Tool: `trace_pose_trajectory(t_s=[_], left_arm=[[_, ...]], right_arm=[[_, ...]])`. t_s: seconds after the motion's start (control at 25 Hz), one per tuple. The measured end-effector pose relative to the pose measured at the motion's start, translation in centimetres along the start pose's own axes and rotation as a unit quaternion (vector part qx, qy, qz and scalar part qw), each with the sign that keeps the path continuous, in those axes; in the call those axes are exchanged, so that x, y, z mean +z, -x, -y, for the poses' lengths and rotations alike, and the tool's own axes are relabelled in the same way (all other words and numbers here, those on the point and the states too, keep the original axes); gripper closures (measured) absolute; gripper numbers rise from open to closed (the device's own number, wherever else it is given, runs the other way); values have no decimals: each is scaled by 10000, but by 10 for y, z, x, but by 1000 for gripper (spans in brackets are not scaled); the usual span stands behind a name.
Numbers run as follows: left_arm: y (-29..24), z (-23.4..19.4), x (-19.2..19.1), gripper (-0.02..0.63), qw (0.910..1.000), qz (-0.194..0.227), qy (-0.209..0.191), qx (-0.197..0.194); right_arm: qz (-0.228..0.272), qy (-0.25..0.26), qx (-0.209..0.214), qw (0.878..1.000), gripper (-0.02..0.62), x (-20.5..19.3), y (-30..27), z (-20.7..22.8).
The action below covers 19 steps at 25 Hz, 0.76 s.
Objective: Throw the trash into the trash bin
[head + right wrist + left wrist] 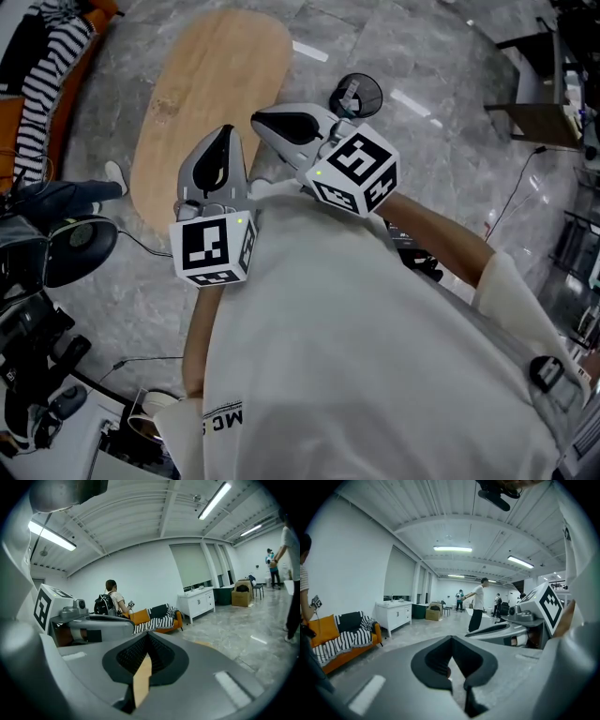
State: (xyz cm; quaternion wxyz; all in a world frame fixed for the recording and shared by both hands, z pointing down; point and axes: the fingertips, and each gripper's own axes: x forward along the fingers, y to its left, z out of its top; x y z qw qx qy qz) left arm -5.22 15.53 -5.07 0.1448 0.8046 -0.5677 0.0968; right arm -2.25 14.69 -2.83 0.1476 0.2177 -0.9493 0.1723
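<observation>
- Grey marble floor (450, 84) holds a wooden desk (216, 84) and, near it, the wire trash bin (367, 105).
- I see a pale scrap (349, 94) inside the bin, probably trash: light and crumpled, so I'd pinch an edge.
- Left claw (226, 133) and right claw (261, 118) are both closed and empty.

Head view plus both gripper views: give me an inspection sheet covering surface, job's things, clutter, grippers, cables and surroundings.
Surface: oval wooden table, bare where visible.
Job's things: round black wire trash bin on the floor beyond the table, something pale inside; no loose trash seen.
Clutter: dark equipment at lower left.
Grippers: left gripper and right gripper held in front of the person, jaws together, nothing held.
Cables: black cable on the floor at the left.
Surroundings: grey stone floor, orange sofa with striped blanket, white cabinet, people standing far off.
</observation>
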Motion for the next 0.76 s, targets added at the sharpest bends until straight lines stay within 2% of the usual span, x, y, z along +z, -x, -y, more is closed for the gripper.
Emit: trace_pose_trajectory(t_s=[0.52, 0.76], left_arm=[[-7, 7, -4, 606, 9997, -41, 96, -227], [-5, 4, -5, 606, 9996, -36, 185, -197]], right_arm=[[-92, -252, -95, 9996, 574, -4, 4, 9], [-157, -172, -17, 9997, 572, -3, -1, 4]])
